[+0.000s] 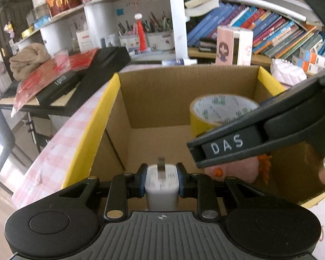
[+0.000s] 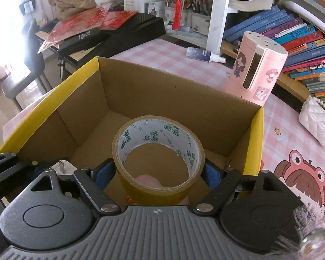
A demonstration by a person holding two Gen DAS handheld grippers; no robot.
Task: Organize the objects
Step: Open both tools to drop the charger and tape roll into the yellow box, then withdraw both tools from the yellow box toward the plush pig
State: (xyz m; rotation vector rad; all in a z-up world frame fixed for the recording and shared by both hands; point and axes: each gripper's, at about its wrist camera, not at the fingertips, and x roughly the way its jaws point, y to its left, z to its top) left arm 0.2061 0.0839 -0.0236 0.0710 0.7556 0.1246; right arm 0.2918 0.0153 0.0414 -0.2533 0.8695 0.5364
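Note:
An open cardboard box (image 1: 162, 93) with yellow flap edges stands on the pink checked table; it also shows in the right wrist view (image 2: 175, 99). My left gripper (image 1: 161, 181) is shut on a white plug adapter (image 1: 161, 186), metal prong forward, held over the box's near side. My right gripper (image 2: 159, 173) is shut on a yellow tape roll (image 2: 158, 149), held above the box interior; the roll also shows in the left wrist view (image 1: 218, 112). A pink plush toy (image 1: 238, 171) lies on the box floor, mostly hidden.
A pink cylindrical holder (image 2: 257, 69) stands behind the box. A white quilted pouch (image 2: 316, 123) lies at the right. A spray bottle (image 2: 205, 55) lies near the bookshelf (image 2: 292, 34). A black keyboard stand with red packets (image 2: 93, 28) is at the left.

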